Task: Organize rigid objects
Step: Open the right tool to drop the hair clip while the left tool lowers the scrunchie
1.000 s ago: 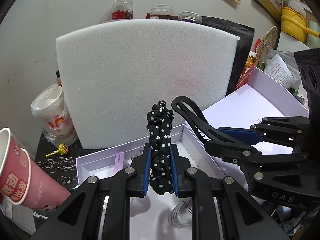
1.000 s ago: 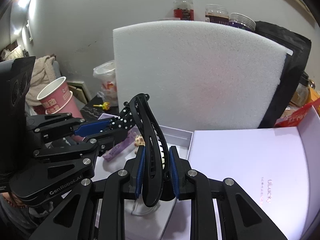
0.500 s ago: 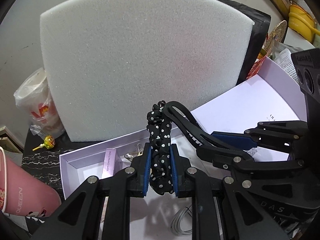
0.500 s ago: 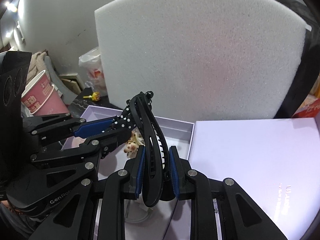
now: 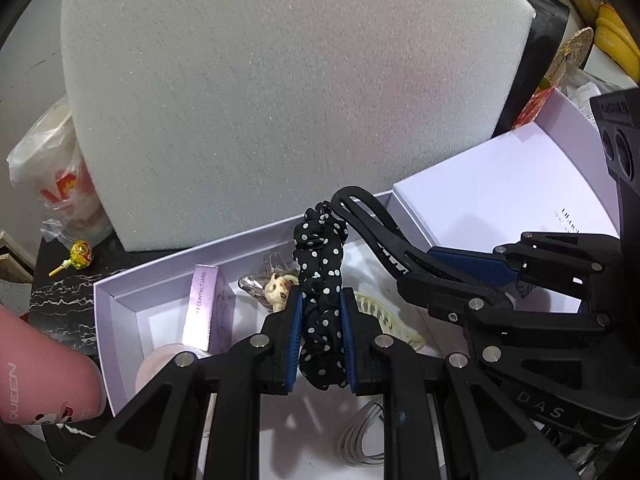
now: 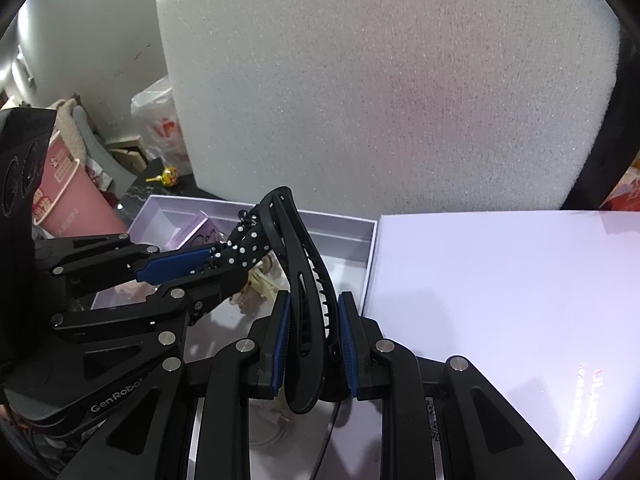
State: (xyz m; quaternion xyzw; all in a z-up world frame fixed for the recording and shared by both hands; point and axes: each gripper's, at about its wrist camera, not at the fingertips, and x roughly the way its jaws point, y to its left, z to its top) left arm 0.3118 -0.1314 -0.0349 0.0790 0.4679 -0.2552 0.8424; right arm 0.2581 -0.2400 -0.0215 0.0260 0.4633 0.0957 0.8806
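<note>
My left gripper (image 5: 321, 300) is shut on a black scrunchie with white dots (image 5: 320, 256), held above the open white box (image 5: 116, 292). My right gripper (image 6: 314, 306) is shut on a long black hair clip (image 6: 298, 264), just right of the scrunchie, their tips nearly touching. In the left wrist view the clip (image 5: 372, 224) and right gripper (image 5: 460, 260) come in from the right. In the right wrist view the scrunchie (image 6: 248, 240) and left gripper (image 6: 180, 266) come in from the left. Inside the box lie a cream claw clip (image 5: 384, 316), a lilac contact lens carton (image 5: 202, 300) and a small cream figure (image 5: 278, 290).
A large white foam slab (image 5: 280, 92) stands right behind the box. The box lid (image 6: 500, 292) lies to the right. Pink paper cups (image 6: 68, 188), a bagged cup (image 5: 52, 176) and a lollipop (image 5: 78, 258) sit at the left on the dark marbled top. A white cable (image 5: 360, 436) is coiled in the box.
Both grippers have sunk and tipped down toward the box, still holding the scrunchie and the clip. The foam slab now fills the background and more of the box's contents show.
</note>
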